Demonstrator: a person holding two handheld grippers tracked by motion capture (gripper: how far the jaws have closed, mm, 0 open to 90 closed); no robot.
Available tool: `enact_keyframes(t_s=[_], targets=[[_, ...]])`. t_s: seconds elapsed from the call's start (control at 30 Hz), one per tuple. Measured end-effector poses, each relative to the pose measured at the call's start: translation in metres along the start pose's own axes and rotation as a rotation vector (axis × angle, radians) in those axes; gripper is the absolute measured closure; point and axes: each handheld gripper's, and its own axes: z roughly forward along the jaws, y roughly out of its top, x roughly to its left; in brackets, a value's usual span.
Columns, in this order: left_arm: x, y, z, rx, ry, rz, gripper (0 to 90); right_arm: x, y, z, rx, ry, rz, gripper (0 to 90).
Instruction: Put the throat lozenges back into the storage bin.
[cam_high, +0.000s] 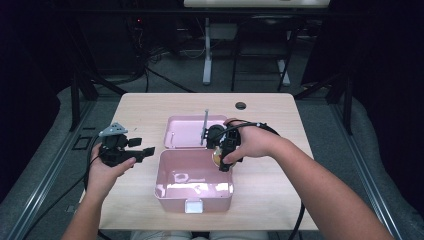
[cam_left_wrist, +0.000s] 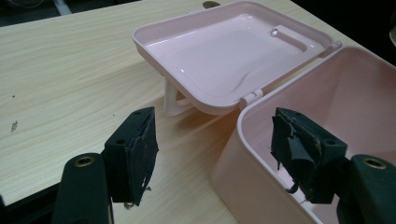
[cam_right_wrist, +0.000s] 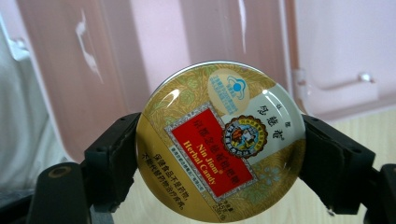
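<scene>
A pink plastic box (cam_high: 194, 194) stands open in the middle of the table, its lid (cam_high: 186, 132) folded back behind it. My right gripper (cam_high: 223, 156) is shut on a round gold candy tin (cam_right_wrist: 220, 142) with a red label, held over the box's right rear corner (cam_right_wrist: 93, 84). The tin (cam_high: 217, 156) peeks out below the hand. My left gripper (cam_high: 142, 151) is open and holds nothing, held to the left of the box. In the left gripper view the box wall (cam_left_wrist: 247, 163) lies between the spread jaws, and the lid (cam_left_wrist: 229, 51) sits beyond.
The light wooden table (cam_high: 140, 107) has a round cable hole (cam_high: 241, 105) at its far edge. A white latch (cam_high: 193, 205) sits on the box front. Table legs and cables stand on the floor behind.
</scene>
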Motion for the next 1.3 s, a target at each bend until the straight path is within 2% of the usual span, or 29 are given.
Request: enact_keyframes(t_s=[0.27,0.4,0.67,1.3], targets=[[0.000,0.000,0.000,-0.004,0.002,0.000,31.3,0.009,0.008,0.010,0.013,0.004,-0.037,19.7],[0.000,0.000,-0.001,-0.005,0.002,0.000,31.3,0.013,0.011,0.013,0.007,0.020,-0.040,19.7],[-0.001,0.000,0.000,-0.004,0.001,0.003,31.3,0.016,0.013,0.024,0.030,0.017,-0.058,19.6],[-0.001,0.000,0.000,-0.005,0.003,0.002,31.3,0.021,0.013,0.044,0.023,0.034,-0.053,19.6]])
